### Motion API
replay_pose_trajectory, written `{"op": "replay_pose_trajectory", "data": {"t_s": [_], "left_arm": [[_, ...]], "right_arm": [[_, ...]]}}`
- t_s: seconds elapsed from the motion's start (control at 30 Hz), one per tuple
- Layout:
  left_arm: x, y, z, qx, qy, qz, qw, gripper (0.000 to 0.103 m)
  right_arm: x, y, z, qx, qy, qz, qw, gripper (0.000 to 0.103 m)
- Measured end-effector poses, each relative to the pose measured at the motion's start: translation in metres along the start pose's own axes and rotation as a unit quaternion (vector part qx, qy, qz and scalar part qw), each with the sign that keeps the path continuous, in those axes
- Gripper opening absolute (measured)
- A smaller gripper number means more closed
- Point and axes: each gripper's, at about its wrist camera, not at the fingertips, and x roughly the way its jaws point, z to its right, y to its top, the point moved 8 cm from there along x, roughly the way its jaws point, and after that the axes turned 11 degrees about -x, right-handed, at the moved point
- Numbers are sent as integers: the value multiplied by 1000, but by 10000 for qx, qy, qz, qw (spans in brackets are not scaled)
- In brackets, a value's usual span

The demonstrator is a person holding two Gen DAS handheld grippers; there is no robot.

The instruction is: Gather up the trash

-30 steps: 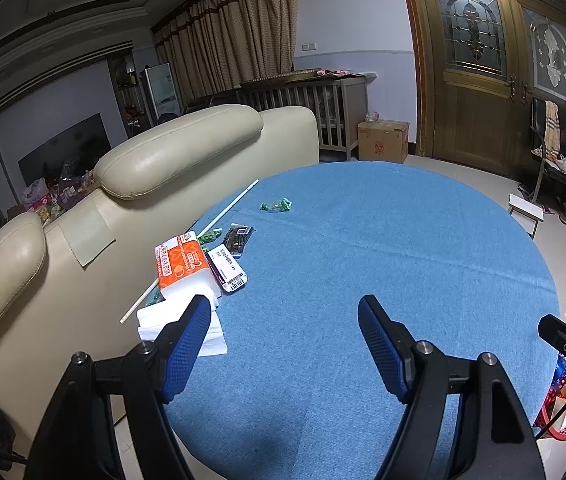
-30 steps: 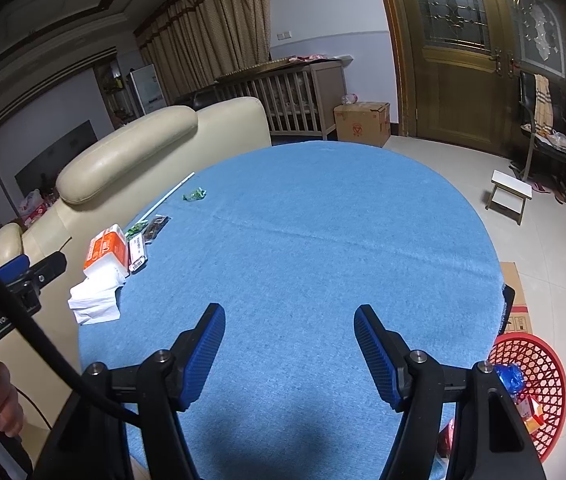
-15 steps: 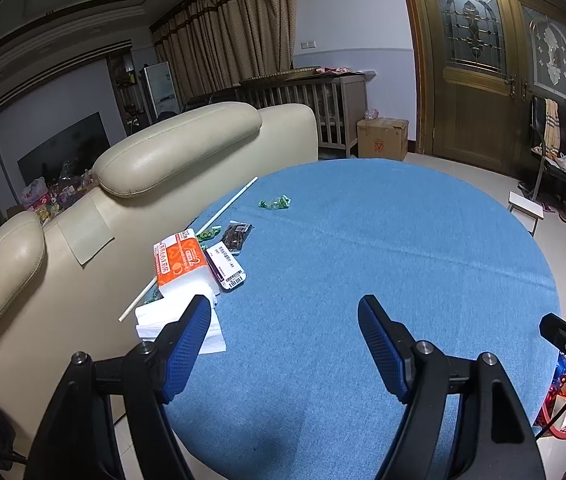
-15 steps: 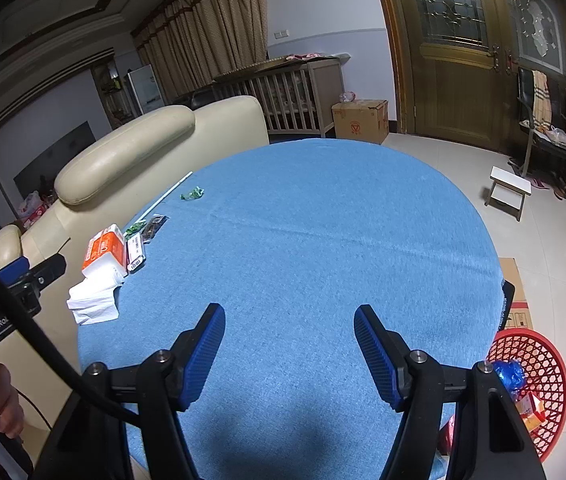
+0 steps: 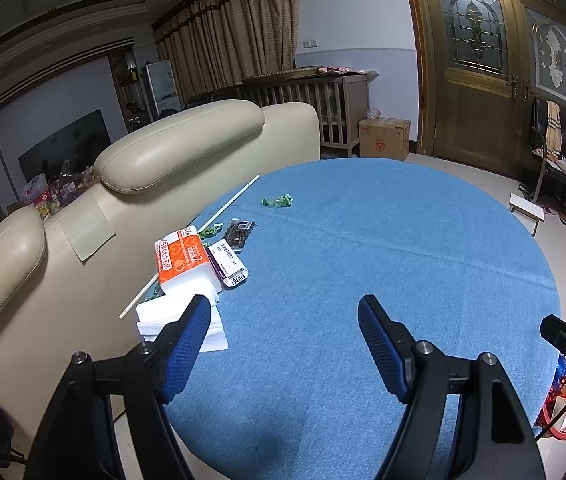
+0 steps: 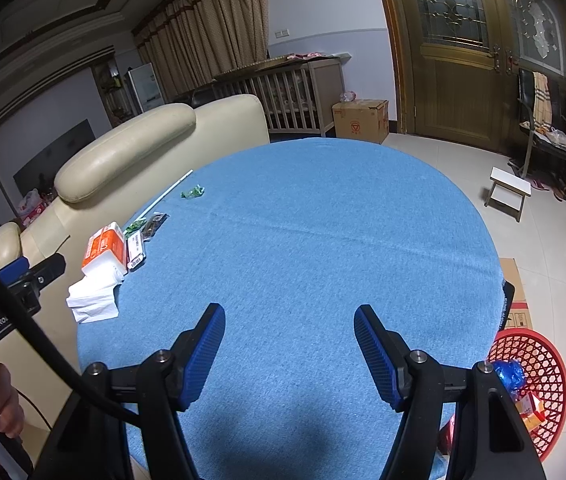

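Trash [image 5: 277, 200] is what we're after, and it sits along the far left edge of the blue counter [image 5: 383, 248]: a crumpled green wrapper out by itself, and nearer to us a dark packet [image 5: 238, 232], a labelled sachet [image 5: 229, 263] and more green scraps [image 5: 209, 232] beside the orange tissue pack [image 5: 181, 256]. A thin white stick [image 5: 219, 216] runs along that edge, and loose white tissues [image 5: 181, 316] lie at the near left.

Our left tool [image 5: 283, 344] hovers over the near counter, spread wide, nothing between its blue pads. The right tool [image 6: 289, 346] is the same: wide apart, empty, above bare cloth, well away from the litter.

Down on the floor to the right, the red basket [image 6: 539, 356] already holds a blue bundle and some packets, so we'd judge some collecting is done. Left to do, we reckon: every wrapper on that left edge. The left tool looks closest to them.
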Motion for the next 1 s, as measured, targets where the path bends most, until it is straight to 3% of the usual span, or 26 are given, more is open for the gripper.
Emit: {"op": "replay_pose_trajectory", "data": {"t_s": [1.0], "left_arm": [[0, -2, -6, -80, 21, -6, 10000, 77]], "right_arm": [[1, 2, -8, -50, -7, 4, 10000, 71]]}}
